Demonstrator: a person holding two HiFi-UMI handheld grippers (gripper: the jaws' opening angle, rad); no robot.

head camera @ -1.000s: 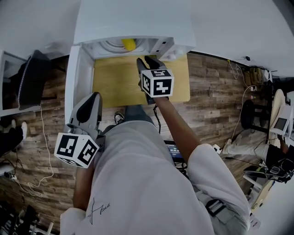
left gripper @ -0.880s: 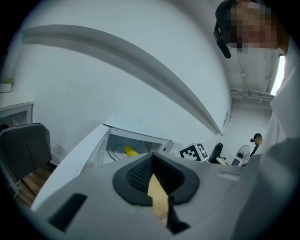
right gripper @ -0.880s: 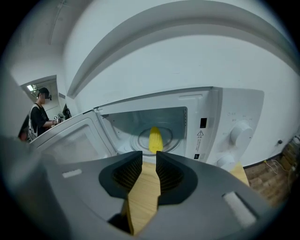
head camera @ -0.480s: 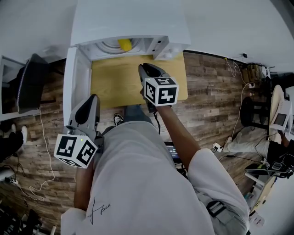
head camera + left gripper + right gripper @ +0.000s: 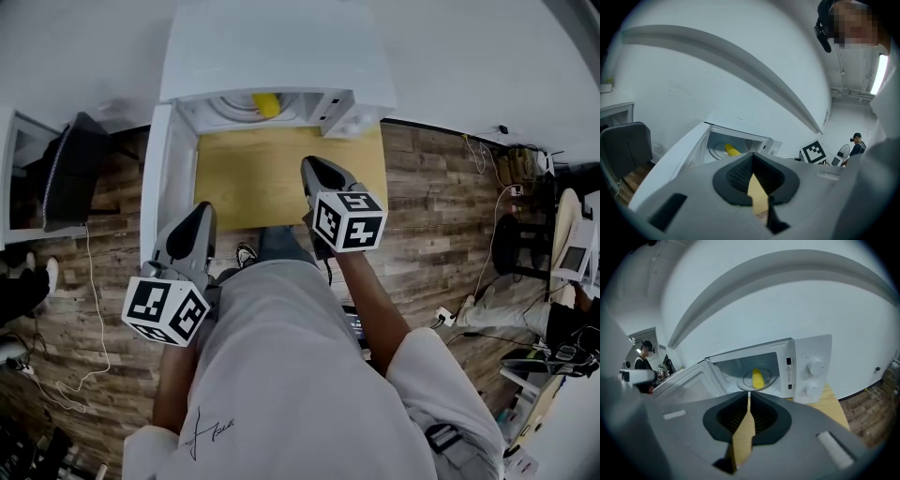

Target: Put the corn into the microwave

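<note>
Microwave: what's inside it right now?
One corn cob lies on the glass turntable, door open. The cavity's front floor is hidden behind the right hand-held gripper.

The top of the white box-shaped microwave [image 5: 277,47] hides most of its cavity; only one end of the yellow corn cob [image 5: 266,103] shows. A distant person [image 5: 645,357] is too small to make out.

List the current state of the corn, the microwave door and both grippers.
corn: lying inside the microwave.
microwave door: swung fully open.
left gripper: jaws together, empty.
right gripper: jaws have just been closing, now together, nothing between them.
</note>
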